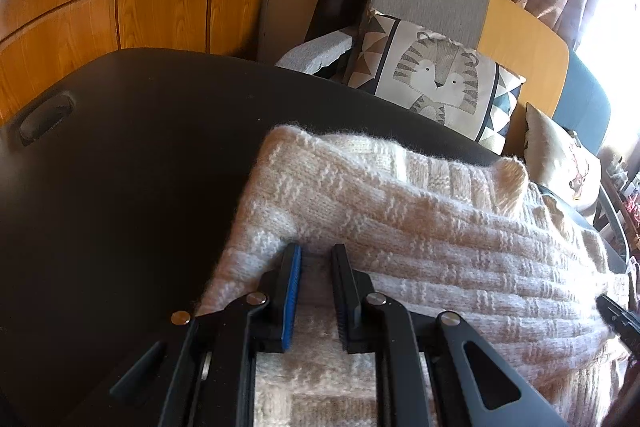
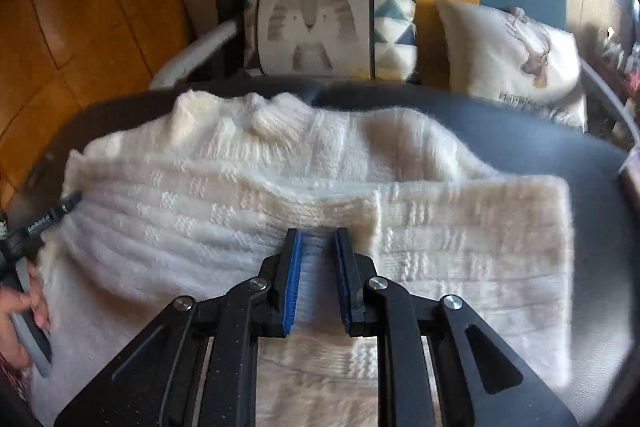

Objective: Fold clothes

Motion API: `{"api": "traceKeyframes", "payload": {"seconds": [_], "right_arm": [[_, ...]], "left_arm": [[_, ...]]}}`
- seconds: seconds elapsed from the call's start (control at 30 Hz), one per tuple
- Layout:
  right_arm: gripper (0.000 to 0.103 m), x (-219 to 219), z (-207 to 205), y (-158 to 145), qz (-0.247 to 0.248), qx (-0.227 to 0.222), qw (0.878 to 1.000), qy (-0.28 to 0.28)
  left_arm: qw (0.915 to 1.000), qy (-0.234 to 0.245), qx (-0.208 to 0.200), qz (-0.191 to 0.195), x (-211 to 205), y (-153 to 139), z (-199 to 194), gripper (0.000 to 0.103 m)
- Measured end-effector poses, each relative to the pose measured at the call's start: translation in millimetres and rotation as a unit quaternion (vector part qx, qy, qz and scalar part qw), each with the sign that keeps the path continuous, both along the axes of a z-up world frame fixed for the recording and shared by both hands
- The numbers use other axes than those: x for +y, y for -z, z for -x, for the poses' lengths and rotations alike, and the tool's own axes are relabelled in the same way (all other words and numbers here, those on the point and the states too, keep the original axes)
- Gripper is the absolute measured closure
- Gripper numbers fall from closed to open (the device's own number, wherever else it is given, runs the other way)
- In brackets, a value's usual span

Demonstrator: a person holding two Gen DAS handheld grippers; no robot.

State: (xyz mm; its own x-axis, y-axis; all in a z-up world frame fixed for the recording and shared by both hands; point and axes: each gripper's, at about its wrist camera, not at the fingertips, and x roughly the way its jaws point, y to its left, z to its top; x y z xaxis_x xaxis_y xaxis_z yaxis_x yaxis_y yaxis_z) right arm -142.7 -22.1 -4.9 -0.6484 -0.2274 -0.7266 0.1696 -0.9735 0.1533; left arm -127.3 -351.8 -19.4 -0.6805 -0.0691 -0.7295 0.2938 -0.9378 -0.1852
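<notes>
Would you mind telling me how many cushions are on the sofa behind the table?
2. The tiger-print cushion leans against the grey and yellow back sections; the cream cushion with a deer print sits to its right against the blue section. Others may be hidden out of frame.

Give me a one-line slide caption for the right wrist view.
Right gripper pinches a fold of the cream knit sweater spread on the dark table, cushions behind.

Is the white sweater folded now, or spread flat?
Partly folded: the sweater has one part doubled over its body, with a layered edge showing.
</notes>
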Motion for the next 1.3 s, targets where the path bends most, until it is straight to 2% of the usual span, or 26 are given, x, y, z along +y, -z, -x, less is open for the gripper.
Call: {"api": "traceKeyframes", "payload": {"seconds": [0.13, 0.17, 0.27, 0.33, 0.47, 0.5, 0.57, 0.6, 0.7, 0.77, 0.8, 0.87, 0.93, 1.0, 1.07, 1.2, 1.3], "right_arm": [[0.087, 9, -1, 5, 0.014, -0.002, 1.000, 0.007], [0.087, 7, -1, 4, 0.004, -0.002, 1.000, 0.005], [0.087, -3, -9, 4, -0.064, 0.012, 0.998, -0.007], [0.087, 2, -10, 4, -0.064, 0.009, 0.998, -0.005], [0.086, 24, -5, -13, 0.018, -0.015, 1.000, -0.011], [0.085, 27, -6, -21, 0.026, 0.001, 1.000, -0.007], [0.084, 24, 0, -33, 0.031, 0.019, 0.999, -0.007], [0.083, 19, 7, -36, 0.028, 0.020, 0.999, -0.013], [0.084, 0, 32, -42, 0.017, 0.010, 0.999, -0.038], [0.084, -23, 54, -34, -0.021, -0.008, 0.997, -0.071], [0.088, -29, 60, -30, -0.035, -0.012, 0.996, -0.079], [0.088, -40, 70, -20, -0.061, -0.018, 0.994, -0.092], [0.088, -45, 87, -10, -0.071, -0.036, 0.993, -0.092], [0.088, -47, 103, -2, -0.073, -0.055, 0.992, -0.090], [0.097, -46, 118, 4, -0.069, -0.068, 0.992, -0.081], [0.097, -41, 125, 8, -0.039, -0.059, 0.996, -0.048], [0.097, -48, 116, 4, -0.055, -0.043, 0.996, -0.050]], "left_arm": [[1.0000, 0.000, 0.000, 0.003, 1, 1, 1, 0.088], [1.0000, 0.000, -0.001, 0.007, 2, 0, 1, 0.088], [0.9999, 0.007, -0.002, 0.010, 7, -1, 0, 0.088], [0.9999, 0.012, -0.003, 0.010, 9, -2, 0, 0.088], [0.9999, 0.010, -0.007, 0.008, 12, -12, -1, 0.088], [1.0000, 0.006, -0.002, 0.005, 13, -18, -3, 0.088], [0.9986, 0.007, 0.052, -0.004, 27, -37, -15, 0.088], [0.9967, 0.014, 0.079, -0.008, 37, -46, -20, 0.088], [0.9945, 0.072, 0.075, -0.010, 72, -51, -10, 0.088], [0.9929, 0.103, 0.060, 0.007, 93, -47, 4, 0.088], [0.9918, 0.116, 0.052, 0.015, 103, -44, 11, 0.088], [0.9929, 0.112, 0.030, 0.026, 109, -31, 25, 0.088], [0.9937, 0.112, 0.003, 0.003, 105, -16, 34, 0.085], [0.9932, 0.110, 0.016, -0.035, 95, -11, 32, 0.084], [0.9920, 0.109, 0.023, -0.061, 88, -6, 31, 0.084], [0.9922, 0.107, 0.027, -0.059, 91, -1, 27, 0.084], [0.9915, 0.107, 0.030, -0.068, 90, 1, 25, 0.084]]}}
